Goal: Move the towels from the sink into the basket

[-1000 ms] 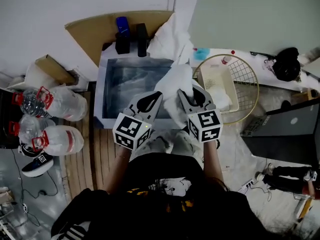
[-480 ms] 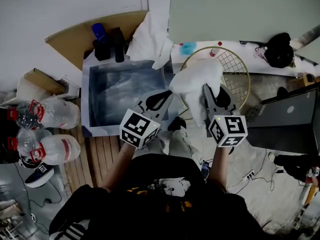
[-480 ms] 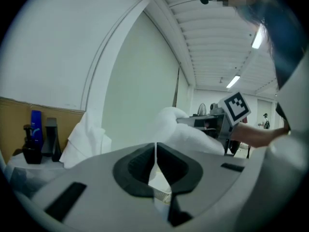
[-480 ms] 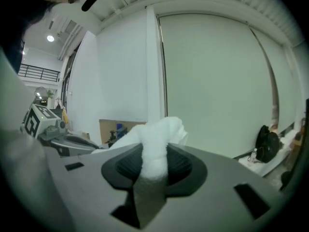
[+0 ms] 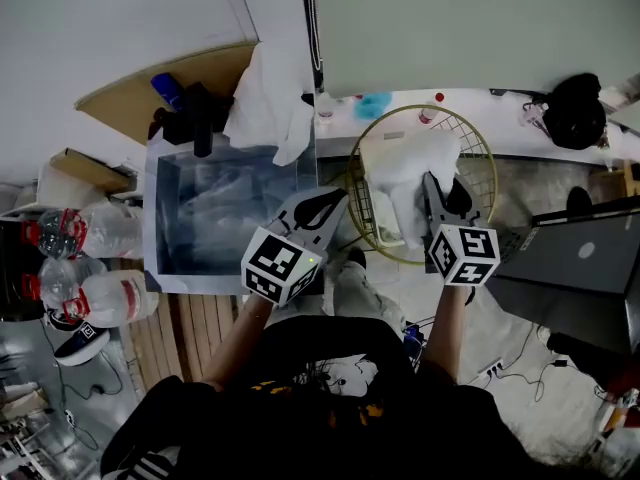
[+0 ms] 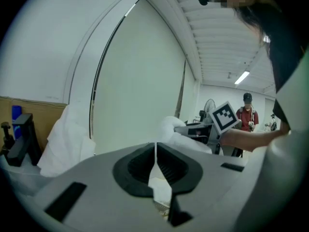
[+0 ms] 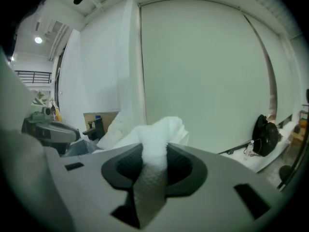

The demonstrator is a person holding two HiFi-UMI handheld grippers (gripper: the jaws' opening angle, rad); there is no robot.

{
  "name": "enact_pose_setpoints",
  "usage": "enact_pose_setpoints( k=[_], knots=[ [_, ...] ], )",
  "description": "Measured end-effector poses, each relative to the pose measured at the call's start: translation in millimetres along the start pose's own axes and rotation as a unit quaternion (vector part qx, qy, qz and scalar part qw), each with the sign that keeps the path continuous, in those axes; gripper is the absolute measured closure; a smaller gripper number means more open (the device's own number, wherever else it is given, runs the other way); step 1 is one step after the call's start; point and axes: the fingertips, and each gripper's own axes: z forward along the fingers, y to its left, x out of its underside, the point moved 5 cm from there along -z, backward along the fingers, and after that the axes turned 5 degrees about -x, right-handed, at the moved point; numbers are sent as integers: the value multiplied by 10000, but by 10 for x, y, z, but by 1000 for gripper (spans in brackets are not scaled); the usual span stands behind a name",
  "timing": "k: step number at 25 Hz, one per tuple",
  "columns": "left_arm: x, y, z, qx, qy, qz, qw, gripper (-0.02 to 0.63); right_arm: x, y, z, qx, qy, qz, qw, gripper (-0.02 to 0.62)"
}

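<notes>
My right gripper (image 5: 436, 190) has its fingers clamped narrow on a white towel (image 5: 405, 163). In the right gripper view the cloth (image 7: 154, 144) is pinched between the two pads as a thick fold and bunches up beyond them. I am holding it by one gathered end so the rest hangs free and will drop as one heap rather than drag over an edge.

The towel is above the wire basket (image 5: 472, 140). Most of it is inside the rim's outline, with a tail hanging toward the near side. I cannot tell whether any of it already touches the wire.

My left gripper (image 5: 335, 198) is shut with nothing in it. In its own view the tips meet, and only a sliver of white background shows below them. It sits between the sink (image 5: 150, 223) and the basket, beside the load rather than on it, which I read as parked out of the way while the right side does the carrying.

Another white cloth (image 5: 265, 98) hangs over the sink's far corner against the wall. Something pale lies in the sink itself, but I cannot tell whether it is a towel. My judgement is that this carry is nearly complete. What remains is to lower the towel, let go over the middle of the basket, and return to the sink.
</notes>
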Motion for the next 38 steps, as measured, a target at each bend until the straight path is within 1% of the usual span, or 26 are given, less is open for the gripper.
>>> enact_pose_setpoints(
  k=[6, 9, 14, 18, 20, 21, 23, 27, 30, 33, 38],
  knots=[
    [-1, -42, 525, -376, 221, -113, 9990, 589, 426, -544, 699, -494, 668, -289, 9961, 477],
    [-34, 11, 700, -580, 256, -162, 9979, 589, 727, -738, 1114, -629, 1229, -631, 9884, 477],
    [-45, 161, 869, -905, 335, -321, 9948, 589, 1324, -846, 1733, -1006, 2188, -1248, 9625, 474],
    [-31, 308, 925, -1215, 414, -411, 9909, 589, 1877, -802, 2182, -1513, 2829, -1543, 9345, 471],
    [-35, 369, 918, -1349, 445, -444, 9889, 589, 2149, -758, 2332, -1751, 3188, -1628, 9172, 468],
    [-34, 394, 905, -1416, 470, -460, 9877, 589, 2275, -740, 2391, -1851, 3316, -1632, 9106, 468],
    [-21, 437, 864, -1556, 525, -492, 9852, 589, 2489, -732, 2494, -1955, 3497, -1519, 9035, 466],
    [49, 504, 747, -1816, 637, -586, 9796, 589, 2761, -806, 2625, -1831, 3729, -1121, 9027, 457],
    [94, 539, 651, -1932, 693, -626, 9767, 589, 2812, -854, 2655, -1704, 3769, -1069, 9041, 438],
    [118, 598, 569, -1989, 681, -682, 9753, 589, 2747, -852, 2667, -1540, 3712, -1100, 9091, 385],
    [82, 617, 470, -1910, 525, -685, 9778, 589, 2473, -748, 2440, -1581, 3396, -1222, 9191, 362]
  ],
)
